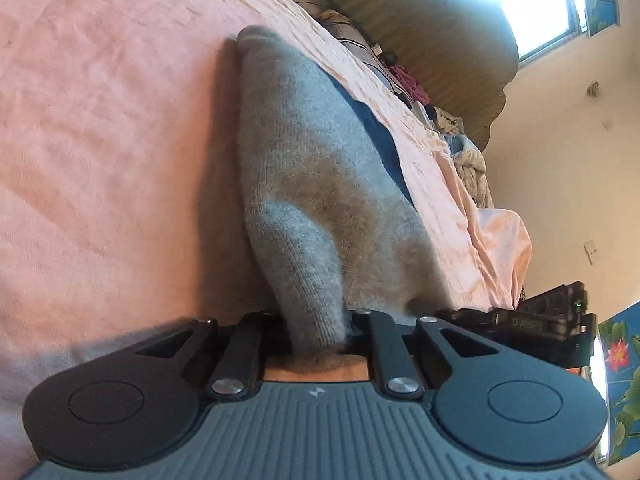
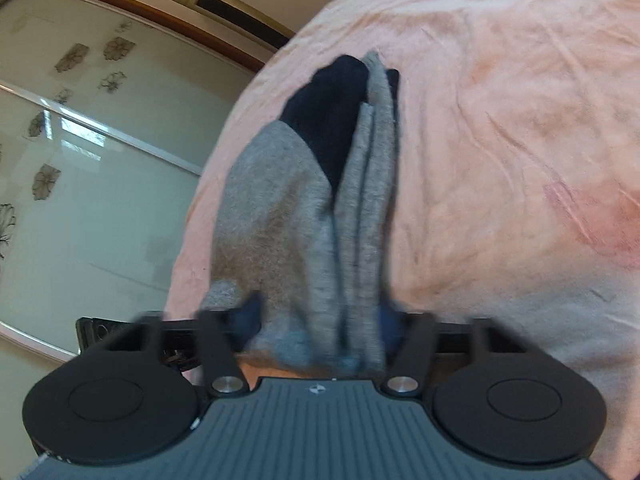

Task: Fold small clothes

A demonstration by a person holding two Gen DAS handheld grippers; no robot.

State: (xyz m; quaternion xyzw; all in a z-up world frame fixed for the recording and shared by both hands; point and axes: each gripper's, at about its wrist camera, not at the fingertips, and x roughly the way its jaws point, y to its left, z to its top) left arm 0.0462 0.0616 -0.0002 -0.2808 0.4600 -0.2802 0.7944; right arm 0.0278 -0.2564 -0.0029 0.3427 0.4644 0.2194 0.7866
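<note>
Clearly both grippers are clamping the same grey sock [image 1: 312,184] and holding it off the pink bed sheet [image 1: 100,140]. The left gripper [image 1: 320,330] is pinching one bunched end between its closed jaws, and the sock is running away from it toward 12 o'clock, with a navy part showing along its 3 o'clock edge. The right gripper [image 2: 320,340] is gripping the other end, where the cloth is hanging in several long pleats and the dark toe or heel patch [image 2: 328,116] is sitting up near 12 o'clock.

As for progress, the sock is looking doubled lengthwise rather than neatly folded; I judge the fold to be mid-way, with laying down and flattening on the bed remaining. A heap of other clothes [image 1: 460,148] is lying at 2 o'clock, probably waiting.
</note>
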